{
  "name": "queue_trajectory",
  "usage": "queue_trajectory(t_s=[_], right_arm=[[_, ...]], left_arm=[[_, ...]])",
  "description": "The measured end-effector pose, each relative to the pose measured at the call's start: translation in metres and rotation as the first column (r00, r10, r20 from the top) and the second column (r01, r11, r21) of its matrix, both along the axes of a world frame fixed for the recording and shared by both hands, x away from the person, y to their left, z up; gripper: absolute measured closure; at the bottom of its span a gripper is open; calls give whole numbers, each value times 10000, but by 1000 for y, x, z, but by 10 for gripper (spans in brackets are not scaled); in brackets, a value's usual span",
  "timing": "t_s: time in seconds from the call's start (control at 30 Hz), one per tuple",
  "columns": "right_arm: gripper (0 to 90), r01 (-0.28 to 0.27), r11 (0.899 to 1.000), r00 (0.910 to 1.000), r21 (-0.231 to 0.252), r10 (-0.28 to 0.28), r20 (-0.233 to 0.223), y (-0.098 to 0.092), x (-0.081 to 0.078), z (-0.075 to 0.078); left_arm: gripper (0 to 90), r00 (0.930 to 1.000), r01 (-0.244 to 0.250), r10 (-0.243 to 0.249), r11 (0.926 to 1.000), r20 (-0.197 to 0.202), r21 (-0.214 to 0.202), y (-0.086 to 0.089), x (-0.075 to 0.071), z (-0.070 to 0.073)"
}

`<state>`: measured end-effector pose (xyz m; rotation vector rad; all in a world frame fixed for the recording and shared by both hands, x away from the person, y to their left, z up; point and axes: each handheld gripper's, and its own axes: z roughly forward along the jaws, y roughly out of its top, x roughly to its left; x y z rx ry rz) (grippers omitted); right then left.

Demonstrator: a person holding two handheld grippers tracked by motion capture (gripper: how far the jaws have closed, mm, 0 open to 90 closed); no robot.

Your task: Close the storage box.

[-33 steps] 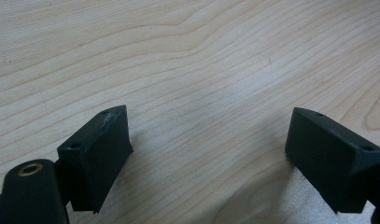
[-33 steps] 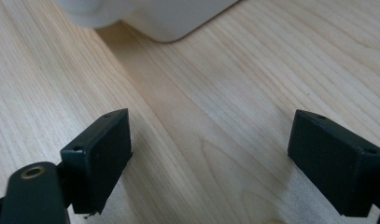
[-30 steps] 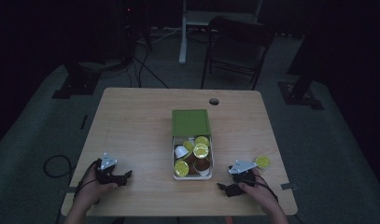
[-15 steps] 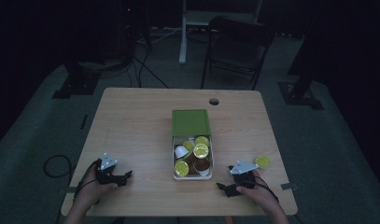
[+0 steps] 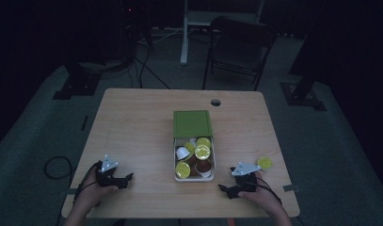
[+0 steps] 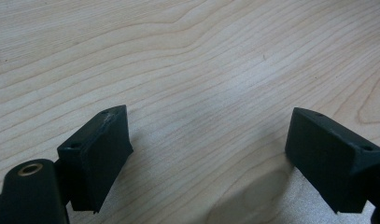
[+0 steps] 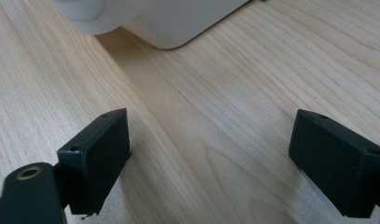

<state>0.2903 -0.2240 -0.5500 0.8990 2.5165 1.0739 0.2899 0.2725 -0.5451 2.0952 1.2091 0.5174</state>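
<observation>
- Where the wooden surface meets its near edge, left gripper resting low at the left corner, jaws spread wide, nothing between them but bare wood grain.
- Right gripper resting low at the near right, jaws likewise wide apart and empty, pointed toward the white tray.
- In the right gripper view, rounded white corner of that tray just ahead of the jaws, not touching them.
- Tray at mid-surface, holding a heap of small capsules with yellow-green and brown tops, plus one white.
- Green lid lying flat, touching the tray's far end.
- One loose yellow capsule on the wood, just beyond the right gripper and well to the right of the tray.
- Small round hole in the surface near the far edge.
</observation>
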Motion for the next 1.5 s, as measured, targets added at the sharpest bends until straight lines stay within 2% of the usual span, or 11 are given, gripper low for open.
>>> queue_trajectory(t_s=[0.1,0.23,0.33,0.53,0.9,1.17,1.5], right_arm=[[121,160,9999,9999,54,-160,-33,0,-1,0],[129,450,9989,9989,139,-448,-167,0,-1,2],[129,603,9977,9981,306,-600,-113,-2,-1,6],[129,631,9965,9980,542,-635,59,-2,-3,16],[127,589,9948,9981,835,-602,124,-1,-4,24],[128,558,9931,9977,1033,-593,314,3,-3,33],[127,468,9918,9974,1187,-529,490,9,-1,42]], left_arm=[[144,10000,76,-76,10000,7,21,-1,0,0],[144,9991,335,-333,9994,256,-88,-5,-3,4],[143,9972,665,-660,9977,347,-115,-10,-5,9],[143,9906,1324,-1319,9911,360,-119,-23,-8,15],[143,9806,1907,-1891,9813,521,-268,-38,-10,21],[144,9633,2624,-2596,9643,680,-357,-56,-14,26],[144,9341,3490,-3396,9337,1103,-806,-79,-16,37]])
